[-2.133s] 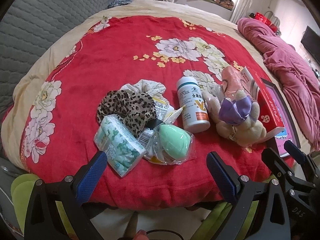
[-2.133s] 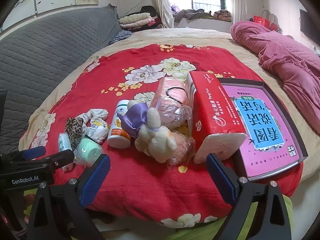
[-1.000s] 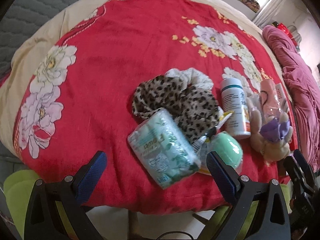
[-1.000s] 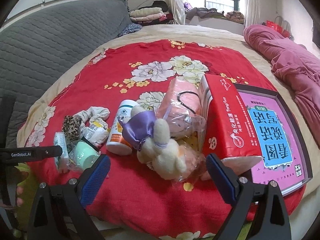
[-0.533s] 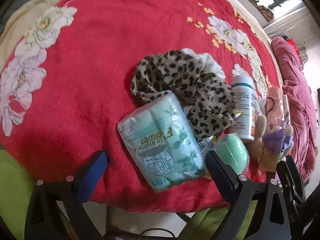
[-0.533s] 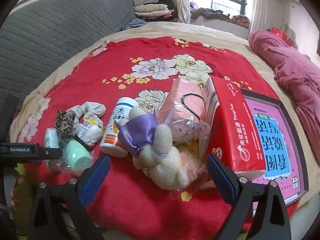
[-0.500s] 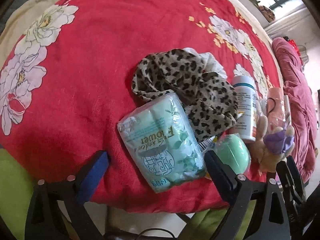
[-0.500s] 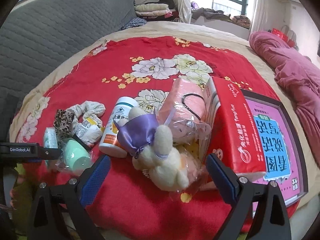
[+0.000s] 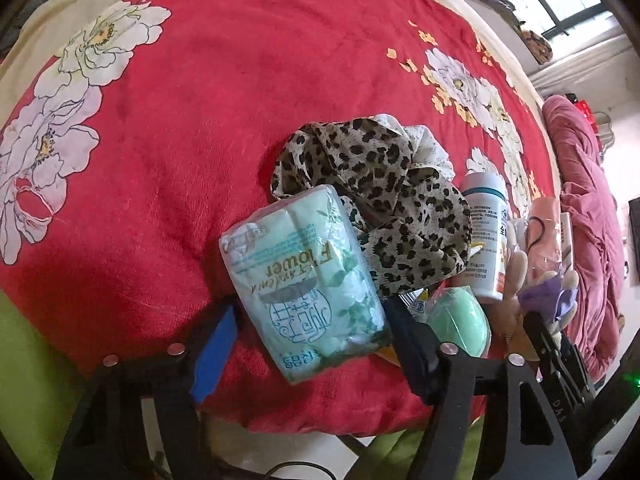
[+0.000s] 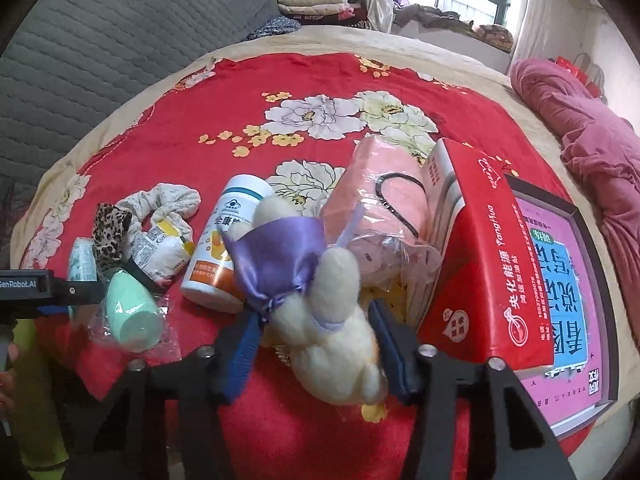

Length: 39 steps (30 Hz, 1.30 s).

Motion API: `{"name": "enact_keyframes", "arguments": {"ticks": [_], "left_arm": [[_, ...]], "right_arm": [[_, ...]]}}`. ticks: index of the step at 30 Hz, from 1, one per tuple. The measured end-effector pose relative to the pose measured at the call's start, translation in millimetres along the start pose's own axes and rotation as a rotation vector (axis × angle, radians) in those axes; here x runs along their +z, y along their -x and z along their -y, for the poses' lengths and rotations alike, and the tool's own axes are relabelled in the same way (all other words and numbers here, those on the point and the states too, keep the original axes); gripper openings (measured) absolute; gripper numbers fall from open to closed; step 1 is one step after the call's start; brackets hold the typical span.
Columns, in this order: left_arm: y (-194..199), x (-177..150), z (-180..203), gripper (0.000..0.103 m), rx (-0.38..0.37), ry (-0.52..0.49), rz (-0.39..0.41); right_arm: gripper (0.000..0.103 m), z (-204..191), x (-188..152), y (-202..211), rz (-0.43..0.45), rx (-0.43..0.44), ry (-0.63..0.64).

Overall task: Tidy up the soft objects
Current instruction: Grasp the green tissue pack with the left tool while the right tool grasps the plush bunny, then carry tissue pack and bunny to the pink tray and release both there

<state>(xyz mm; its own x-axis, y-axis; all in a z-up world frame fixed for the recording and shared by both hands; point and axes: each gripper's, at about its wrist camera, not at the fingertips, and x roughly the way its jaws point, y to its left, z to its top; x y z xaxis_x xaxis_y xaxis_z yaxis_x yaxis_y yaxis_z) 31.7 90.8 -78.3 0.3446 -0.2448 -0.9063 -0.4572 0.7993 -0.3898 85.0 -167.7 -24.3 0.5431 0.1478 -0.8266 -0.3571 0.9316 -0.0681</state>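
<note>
A mint green tissue pack (image 9: 308,280) lies on the red flowered blanket (image 9: 180,80), between the fingers of my left gripper (image 9: 310,326), whose jaws have closed in against its sides. A leopard scrunchie (image 9: 384,200) lies just behind it. My right gripper (image 10: 316,344) has its jaws closed in around a cream plush rabbit (image 10: 324,320) with a purple bow (image 10: 276,260). A green sponge egg in clear wrap (image 10: 132,316) lies between the two groups.
A white bottle (image 10: 224,248), a pink wrapped pack (image 10: 380,208), a red tissue box (image 10: 488,260) and a pink framed board (image 10: 568,280) lie to the right. A white scrunchie (image 10: 168,200) and a small sachet (image 10: 160,252) lie left. A pink quilt (image 10: 592,128) is bunched far right.
Both grippers have moved forward and narrowed: the left jaws closed around the tissue pack, the right jaws closed around the plush rabbit.
</note>
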Motion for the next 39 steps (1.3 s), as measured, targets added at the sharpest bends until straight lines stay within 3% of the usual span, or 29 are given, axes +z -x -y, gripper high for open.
{"name": "enact_keyframes", "arguments": {"ticks": [4, 10, 22, 33, 39], "left_arm": [[5, -1, -1, 0.063, 0.003, -0.005, 0.009], [15, -4, 0, 0.060, -0.004, -0.016, 0.026], [44, -16, 11, 0.058, 0.017, -0.070, 0.079], [67, -11, -8, 0.057, 0.029, -0.030, 0.131], [82, -14, 10, 0.057, 0.039, -0.101, 0.175]], "right_arm": [[0.051, 5, 0, 8, 0.018, 0.043, -0.024], [0.050, 11, 0, 28, 0.053, 0.090, -0.070], [0.050, 15, 1, 51, 0.085, 0.118, -0.108], [0.050, 18, -1, 61, 0.095, 0.137, -0.137], [0.050, 21, 0, 70, 0.115, 0.144, -0.149]]}}
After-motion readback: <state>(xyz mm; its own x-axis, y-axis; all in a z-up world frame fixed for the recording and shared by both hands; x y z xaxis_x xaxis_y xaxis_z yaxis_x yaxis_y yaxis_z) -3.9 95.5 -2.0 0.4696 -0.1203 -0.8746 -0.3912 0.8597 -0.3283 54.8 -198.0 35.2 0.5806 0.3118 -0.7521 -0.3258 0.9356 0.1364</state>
